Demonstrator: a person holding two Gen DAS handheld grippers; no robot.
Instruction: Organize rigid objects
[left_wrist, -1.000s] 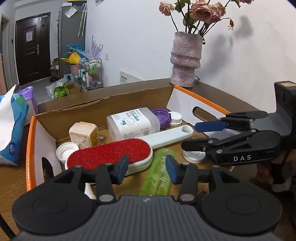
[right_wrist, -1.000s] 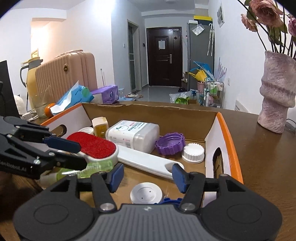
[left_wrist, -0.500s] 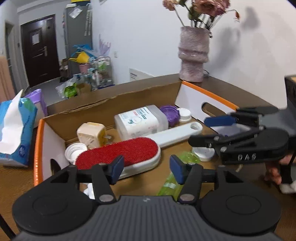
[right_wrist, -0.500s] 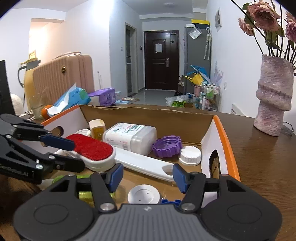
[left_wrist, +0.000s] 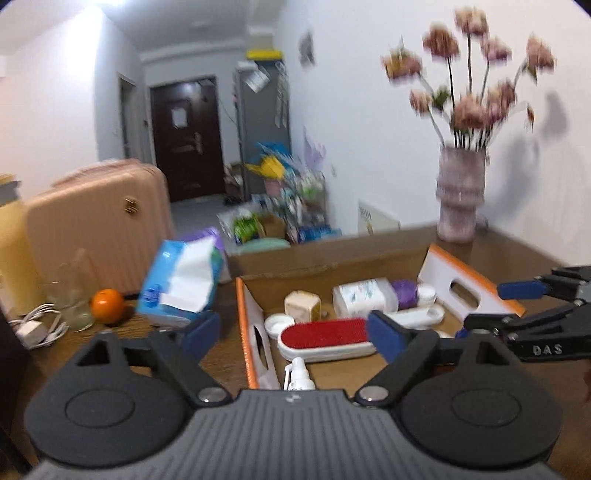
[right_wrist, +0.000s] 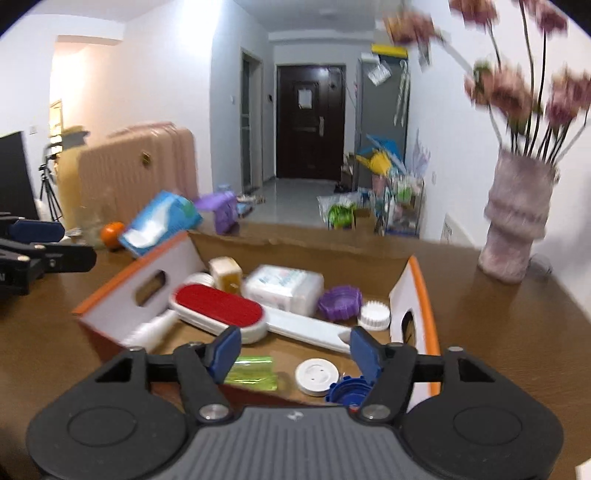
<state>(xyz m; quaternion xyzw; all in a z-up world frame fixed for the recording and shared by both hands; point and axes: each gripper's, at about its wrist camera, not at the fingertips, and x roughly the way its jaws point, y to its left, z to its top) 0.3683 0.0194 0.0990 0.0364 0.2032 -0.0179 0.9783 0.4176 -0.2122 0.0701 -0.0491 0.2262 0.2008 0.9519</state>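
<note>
An open cardboard box (left_wrist: 242, 314) (right_wrist: 424, 295) with orange-edged flaps stands on the wooden table. It holds a red lint brush (left_wrist: 325, 334) (right_wrist: 218, 306), a white container (left_wrist: 364, 295) (right_wrist: 284, 284), a purple lid (right_wrist: 340, 302), white caps (right_wrist: 317, 376), a green wrapper (right_wrist: 255, 373), a blue cap (right_wrist: 349, 393) and a spray bottle (left_wrist: 297, 374). My left gripper (left_wrist: 291, 332) is open and empty, above the box's near left flap. My right gripper (right_wrist: 295, 350) is open and empty, above the box's near edge.
A tissue pack (left_wrist: 181, 284), an orange (left_wrist: 107, 305), a glass (left_wrist: 72, 295) and a charger cable (left_wrist: 35, 328) lie left of the box. A pink vase with flowers (right_wrist: 517, 221) stands at the far right. A pink suitcase (left_wrist: 99, 229) stands behind the table.
Both grippers have pulled back and risen away from the box, and the left has opened wider. The green wrapper now lies on the box floor at the near edge.
</note>
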